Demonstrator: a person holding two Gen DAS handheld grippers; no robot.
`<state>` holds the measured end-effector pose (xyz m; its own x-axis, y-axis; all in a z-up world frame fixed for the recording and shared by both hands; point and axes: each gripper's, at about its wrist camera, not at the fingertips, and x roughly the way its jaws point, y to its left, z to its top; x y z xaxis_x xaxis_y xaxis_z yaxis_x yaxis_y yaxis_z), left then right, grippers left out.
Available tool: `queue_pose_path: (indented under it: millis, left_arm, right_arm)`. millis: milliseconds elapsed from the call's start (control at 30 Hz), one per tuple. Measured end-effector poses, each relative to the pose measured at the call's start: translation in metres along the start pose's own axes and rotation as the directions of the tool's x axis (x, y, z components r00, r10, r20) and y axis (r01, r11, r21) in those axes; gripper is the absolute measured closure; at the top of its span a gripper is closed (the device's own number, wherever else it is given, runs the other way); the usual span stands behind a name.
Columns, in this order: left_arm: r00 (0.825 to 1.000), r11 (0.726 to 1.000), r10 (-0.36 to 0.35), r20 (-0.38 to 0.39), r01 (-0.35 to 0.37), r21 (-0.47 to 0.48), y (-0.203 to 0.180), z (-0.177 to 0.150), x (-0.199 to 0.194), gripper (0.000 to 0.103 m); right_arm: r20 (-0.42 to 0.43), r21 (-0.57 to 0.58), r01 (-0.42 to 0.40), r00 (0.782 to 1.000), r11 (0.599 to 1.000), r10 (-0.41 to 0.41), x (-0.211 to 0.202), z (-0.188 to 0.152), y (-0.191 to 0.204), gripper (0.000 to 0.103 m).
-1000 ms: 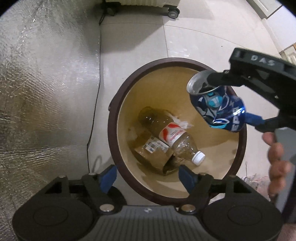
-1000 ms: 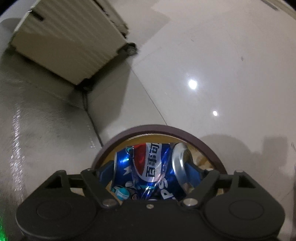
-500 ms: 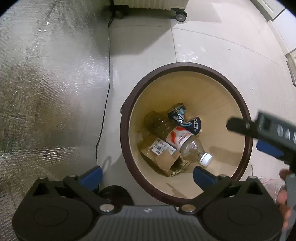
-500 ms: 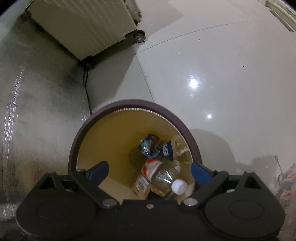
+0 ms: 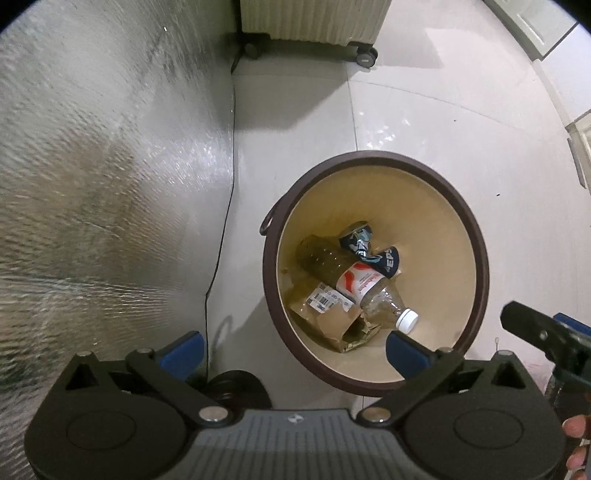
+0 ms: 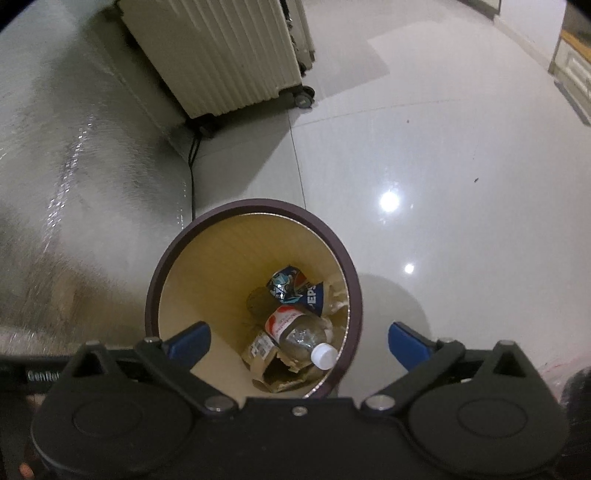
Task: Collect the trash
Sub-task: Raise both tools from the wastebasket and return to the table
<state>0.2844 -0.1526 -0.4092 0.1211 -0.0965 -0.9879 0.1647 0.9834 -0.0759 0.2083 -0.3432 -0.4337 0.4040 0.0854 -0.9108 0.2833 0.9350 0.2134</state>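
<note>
A round bin with a dark brown rim point(image 5: 476, 236) point(image 6: 177, 243) and tan inside stands on the floor. In it lie a crushed blue Pepsi can point(image 5: 369, 249) point(image 6: 295, 288), a clear plastic bottle with a white cap point(image 5: 354, 280) point(image 6: 299, 332) and a torn cardboard box point(image 5: 328, 314) point(image 6: 269, 358). My left gripper point(image 5: 291, 347) is open and empty above the bin's near-left edge. My right gripper point(image 6: 299, 339) is open and empty above the bin; it also shows at the right edge of the left wrist view point(image 5: 546, 339).
A cream ribbed suitcase on wheels point(image 5: 314, 22) point(image 6: 221, 55) stands beyond the bin. A silvery foil mat point(image 5: 92, 166) point(image 6: 55, 184) covers the floor on the left, with a black cable point(image 5: 225, 221) along its edge. Glossy tiles point(image 6: 443, 147) lie to the right.
My right gripper opened and let the Pepsi can drop into the bin. Both grippers then rose and pulled back from the bin.
</note>
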Motion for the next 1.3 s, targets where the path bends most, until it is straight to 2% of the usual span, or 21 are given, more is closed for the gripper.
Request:
queue_pose_path:
  millis: [167,500,833,1133,1300]
  left_arm:
    - [0.999,1.0,0.009,0.045,-0.009,0.003,0.001,-0.01,-0.026,0.0]
    - [0.987,1.0,0.007,0.159,-0.01,0.019,0.004,-0.039,-0.091,0.0]
    - [0.967,0.998,-0.022,0.254,0.007,0.061,-0.004,-0.08,-0.156,0.0]
    - [0.934,0.996,-0.058,0.352,0.028,0.089,-0.013,-0.113,-0.219,0.0]
    - [0.9,0.992,-0.091,0.427,0.044,0.117,-0.016,-0.132,-0.261,0.0]
  right_arm:
    - [0.029,-0.019,0.01,1.0,1.0,-0.009,-0.03,-0.007,0.0,0.0]
    - [0.092,-0.039,0.097,0.991,0.995,-0.093,-0.096,-0.022,0.001,0.0]
    - [0.158,-0.05,0.089,0.984,0.995,-0.08,-0.161,-0.044,0.006,0.0]
    - [0.239,-0.045,0.092,0.968,0.995,-0.079,-0.222,-0.066,0.011,0.0]
    - [0.316,-0.051,0.09,0.946,0.995,-0.069,-0.265,-0.073,0.016,0.0]
